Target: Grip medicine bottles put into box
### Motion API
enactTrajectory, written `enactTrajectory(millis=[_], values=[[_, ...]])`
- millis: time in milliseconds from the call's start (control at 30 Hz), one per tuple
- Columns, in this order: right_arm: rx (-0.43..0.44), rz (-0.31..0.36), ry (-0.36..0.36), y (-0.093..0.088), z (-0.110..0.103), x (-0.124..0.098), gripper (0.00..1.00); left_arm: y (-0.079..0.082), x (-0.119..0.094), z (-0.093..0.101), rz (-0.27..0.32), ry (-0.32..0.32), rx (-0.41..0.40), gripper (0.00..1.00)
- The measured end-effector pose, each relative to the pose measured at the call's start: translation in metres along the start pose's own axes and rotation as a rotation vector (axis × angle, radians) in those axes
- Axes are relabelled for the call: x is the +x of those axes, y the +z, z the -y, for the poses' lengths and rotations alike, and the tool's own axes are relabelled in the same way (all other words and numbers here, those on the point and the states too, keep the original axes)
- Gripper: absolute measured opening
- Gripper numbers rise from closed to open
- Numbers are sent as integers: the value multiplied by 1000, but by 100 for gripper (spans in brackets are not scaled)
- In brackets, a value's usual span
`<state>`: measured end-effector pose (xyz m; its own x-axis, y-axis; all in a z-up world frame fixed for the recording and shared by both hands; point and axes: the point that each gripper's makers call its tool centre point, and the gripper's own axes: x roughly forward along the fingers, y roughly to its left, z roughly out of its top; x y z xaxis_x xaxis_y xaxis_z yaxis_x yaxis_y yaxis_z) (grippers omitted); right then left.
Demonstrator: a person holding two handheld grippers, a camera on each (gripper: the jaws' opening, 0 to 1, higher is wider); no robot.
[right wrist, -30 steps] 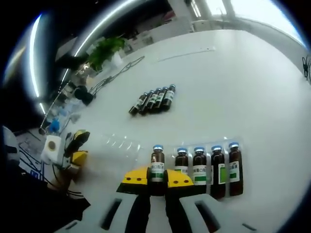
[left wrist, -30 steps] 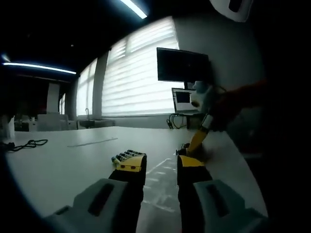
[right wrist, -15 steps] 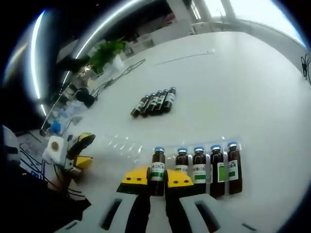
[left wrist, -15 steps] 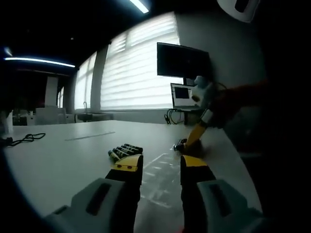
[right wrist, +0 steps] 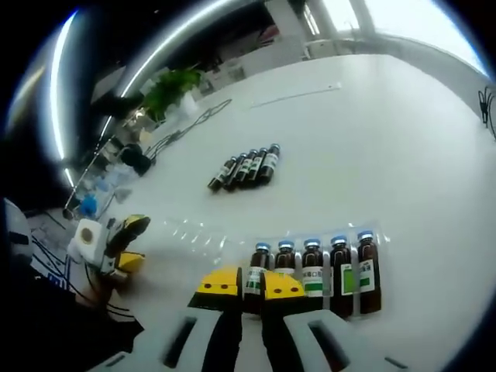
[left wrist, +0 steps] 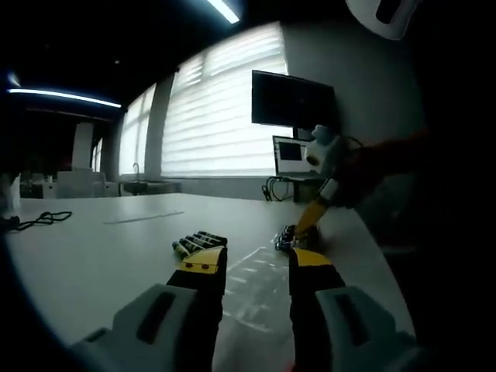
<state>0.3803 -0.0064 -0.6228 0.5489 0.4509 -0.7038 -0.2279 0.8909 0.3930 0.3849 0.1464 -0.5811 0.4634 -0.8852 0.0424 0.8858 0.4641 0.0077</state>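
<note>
Clamping a bottle (right wrist: 253, 280) between its narrow jaws, the right gripper (right wrist: 246, 288) sets it leftmost in a row of five in the clear tray (right wrist: 203, 230). The left gripper (left wrist: 252, 263) hovers with jaws wide apart and empty. Five loose bottles (right wrist: 245, 168) lie well apart on the table (right wrist: 403, 139), seemingly next.

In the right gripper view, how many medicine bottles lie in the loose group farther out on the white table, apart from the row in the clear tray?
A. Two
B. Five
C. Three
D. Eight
B. Five dark bottles lie side by side on the white table, well beyond the clear tray with its row of bottles near the right gripper.
</note>
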Motion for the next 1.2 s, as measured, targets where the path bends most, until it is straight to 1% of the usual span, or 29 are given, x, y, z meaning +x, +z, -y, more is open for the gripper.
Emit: enactTrajectory(millis=[67, 133, 167, 200, 300, 433, 567, 700, 967, 1000, 1067, 1200], values=[[-41, -5, -22, 1, 0, 0, 5, 0, 0, 1, 1, -3, -3, 25], [-131, -18, -75, -1, 5, 0, 6, 0, 0, 1, -1, -4, 0, 25], [-163, -24, -83, -2, 4, 1, 6, 0, 0, 2, -3, -6, 3, 25], [-177, -44, -86, -6, 3, 2, 6, -1, 1, 2, -6, -8, 5, 25], [-196, -50, -80, -9, -4, 5, 7, -1, 1, 3, -9, -10, 11, 25], [-231, -62, -104, -11, -2, 5, 6, -1, 0, 2, -9, -10, 6, 25], [-242, -69, -112, -14, 0, 5, 5, -2, 1, 3, -14, -11, 5, 25], [-235, -57, -114, -14, 0, 5, 5, -2, 1, 3, -15, -13, 3, 25], [-233, -58, -113, -17, -4, 4, 4, -2, 1, 4, -17, -18, 1, 25], [-231, -78, -124, -22, -3, 4, 3, -2, 1, 4, -17, -17, 2, 25], [-227, -62, -120, -20, -3, 4, 3, -2, 1, 4, -17, -17, 3, 25], [-205, -56, -115, -19, -2, 5, 3, -2, 1, 4, -17, -16, 5, 25]])
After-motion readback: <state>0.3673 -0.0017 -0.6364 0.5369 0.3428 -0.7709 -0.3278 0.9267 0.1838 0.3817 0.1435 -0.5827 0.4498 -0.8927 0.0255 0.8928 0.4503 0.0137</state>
